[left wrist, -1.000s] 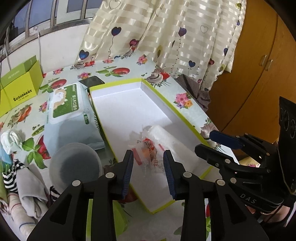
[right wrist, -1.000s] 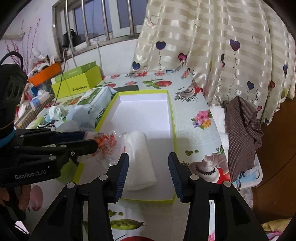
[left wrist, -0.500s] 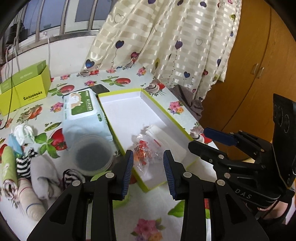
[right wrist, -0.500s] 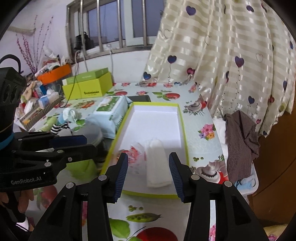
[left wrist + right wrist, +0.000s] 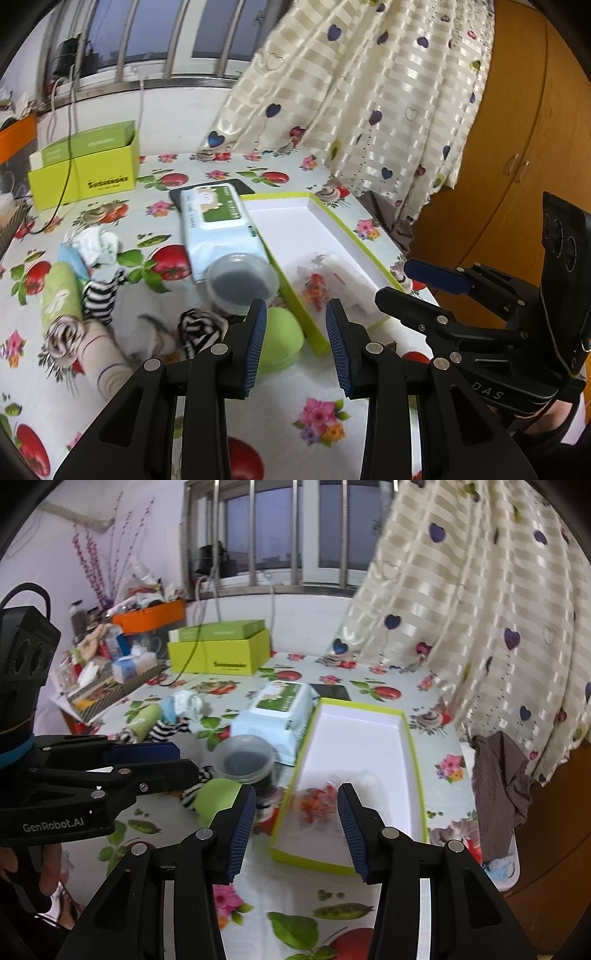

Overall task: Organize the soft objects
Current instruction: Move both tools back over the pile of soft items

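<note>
Left wrist view: left gripper (image 5: 295,338) & right gripper (image 5: 297,818) both agape, empty. Rolled socks (image 5: 201,328) lie beside green-rimmed box (image 5: 295,306), left of it. Soft, light, squashy; pinch mid-roll.

white rolled towel (image 5: 347,275) and clear crinkly packet (image 5: 314,284) with red print lie side by side at near end of the white lime-edged box (image 5: 354,734); rolled striped socks (image 5: 98,293), green roll (image 5: 61,295) heaped left of it.
</note>
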### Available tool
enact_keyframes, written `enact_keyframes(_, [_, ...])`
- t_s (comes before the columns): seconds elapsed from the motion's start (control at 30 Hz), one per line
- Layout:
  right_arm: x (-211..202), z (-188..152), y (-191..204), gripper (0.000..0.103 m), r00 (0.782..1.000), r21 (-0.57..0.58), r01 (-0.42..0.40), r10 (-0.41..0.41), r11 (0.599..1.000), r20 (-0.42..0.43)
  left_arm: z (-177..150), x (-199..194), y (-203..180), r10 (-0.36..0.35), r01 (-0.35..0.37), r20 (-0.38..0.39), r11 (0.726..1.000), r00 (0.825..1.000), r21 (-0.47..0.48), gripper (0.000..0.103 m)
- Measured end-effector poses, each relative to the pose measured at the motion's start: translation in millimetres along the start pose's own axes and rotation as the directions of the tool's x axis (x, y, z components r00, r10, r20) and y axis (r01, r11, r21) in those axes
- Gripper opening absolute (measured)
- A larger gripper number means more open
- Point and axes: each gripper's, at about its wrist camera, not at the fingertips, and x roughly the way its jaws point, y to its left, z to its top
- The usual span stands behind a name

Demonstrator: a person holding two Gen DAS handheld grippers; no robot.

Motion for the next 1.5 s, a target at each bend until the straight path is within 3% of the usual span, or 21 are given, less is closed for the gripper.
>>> enact_keyframes(0.97, [12,7,51,0.045,0.995,-0.085,-0.1,0.098,0.991,-0.026,-26,-34,53,0.092,-0.089,0.029,0.992,0.995,-0.094,0.035])
enact_keyframes(1.5, [27,11,77,0.045,0.987,-0.124,-0.157,0.151,0.98,-0.06,-40,-52,119,0.198,-0.185,0.039,0.957,0.979,-0.225,0.035])
